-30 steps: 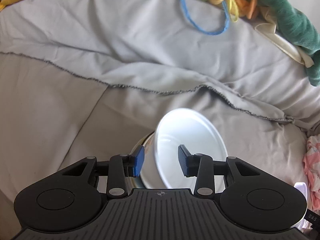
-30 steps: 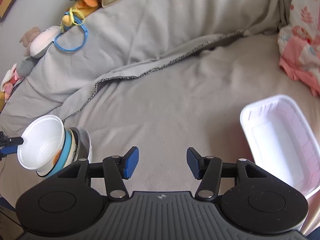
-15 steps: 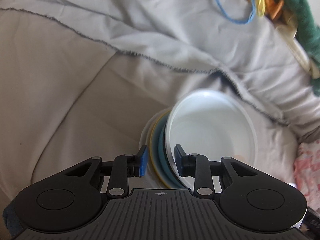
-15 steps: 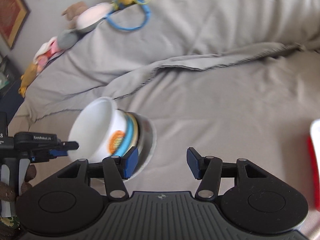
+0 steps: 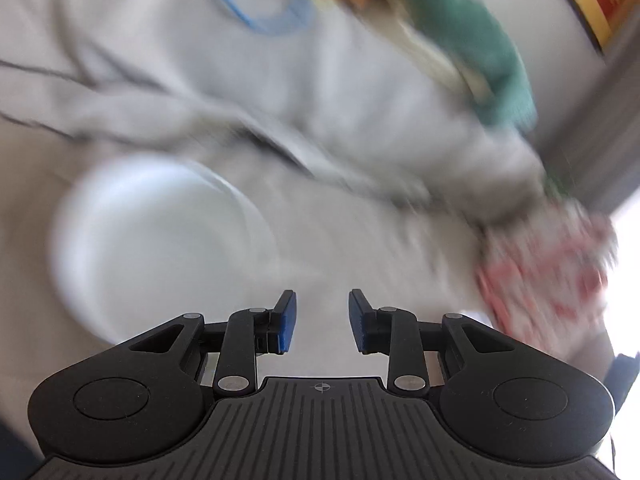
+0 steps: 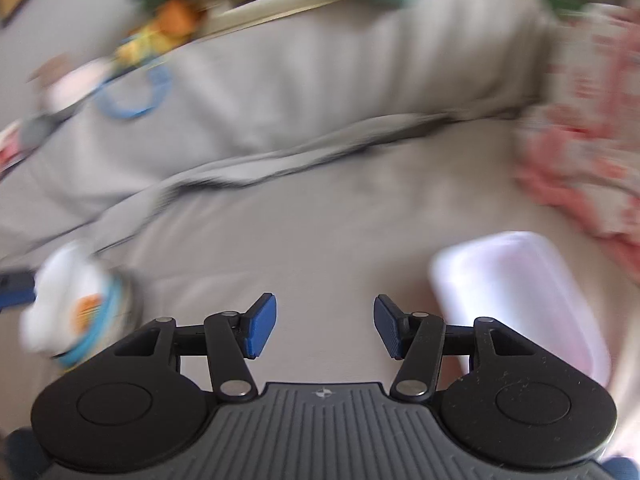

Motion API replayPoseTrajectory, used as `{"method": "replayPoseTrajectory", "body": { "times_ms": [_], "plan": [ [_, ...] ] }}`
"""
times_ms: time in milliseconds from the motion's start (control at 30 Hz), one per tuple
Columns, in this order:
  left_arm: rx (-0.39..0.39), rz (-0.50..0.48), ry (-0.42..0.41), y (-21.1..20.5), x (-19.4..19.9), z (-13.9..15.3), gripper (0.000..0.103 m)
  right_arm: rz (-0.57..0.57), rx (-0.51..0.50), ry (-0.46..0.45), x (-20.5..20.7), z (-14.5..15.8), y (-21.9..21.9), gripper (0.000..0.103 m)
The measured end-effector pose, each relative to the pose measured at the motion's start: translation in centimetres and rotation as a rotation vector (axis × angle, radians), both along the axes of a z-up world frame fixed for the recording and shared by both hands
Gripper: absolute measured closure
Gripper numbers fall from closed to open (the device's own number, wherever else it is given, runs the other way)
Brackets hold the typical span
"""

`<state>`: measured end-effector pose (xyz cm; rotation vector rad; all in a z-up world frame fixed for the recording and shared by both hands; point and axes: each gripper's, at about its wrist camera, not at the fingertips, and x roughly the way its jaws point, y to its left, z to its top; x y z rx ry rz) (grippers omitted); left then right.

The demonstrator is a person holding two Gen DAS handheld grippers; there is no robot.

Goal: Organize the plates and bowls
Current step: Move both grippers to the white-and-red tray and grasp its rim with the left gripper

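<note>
Both views are motion-blurred. A white bowl (image 5: 160,240) sits on the grey bed cover, left of my left gripper (image 5: 318,326), which is open and empty, apart from the bowl. In the right wrist view the same white bowl (image 6: 64,304) tops a stack with a blue-rimmed dish (image 6: 100,332) at the far left. My right gripper (image 6: 324,326) is open and empty above bare cover. A white rectangular plastic tray (image 6: 516,296) lies to its right.
A rumpled grey blanket (image 6: 280,92) lies behind. Pink floral cloth (image 6: 588,168) is on the right, and shows in the left wrist view (image 5: 548,280). Green fabric (image 5: 472,40), soft toys (image 6: 168,32) and a blue ring (image 6: 132,96) line the back.
My left gripper has let go of the white bowl's rim, opened, and swung right, leaving the bowl on the stack. The right gripper has swung back right, toward the white tray.
</note>
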<state>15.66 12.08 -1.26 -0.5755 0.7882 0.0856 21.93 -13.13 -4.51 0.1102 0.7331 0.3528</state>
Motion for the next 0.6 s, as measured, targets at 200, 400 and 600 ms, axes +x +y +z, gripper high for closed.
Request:
{"method": "replayPoseTrajectory", "body": {
  "times_ms": [200, 400, 600],
  "plan": [
    [-0.164, -0.303, 0.151, -11.1, 7.5, -6.6, 0.071, -0.287, -0.067, -0.062, 1.6, -2.6, -8.9, 0.048],
    [-0.191, -0.399, 0.159, -18.3, 12.4, -9.0, 0.071, -0.395, 0.056, 0.008, 4.0, -5.9, -15.2, 0.048],
    [-0.14, -0.405, 0.183, -20.8, 14.2, -10.4, 0.071, -0.323, 0.233, 0.132, 5.4, -9.1, -15.3, 0.047]
  ]
}}
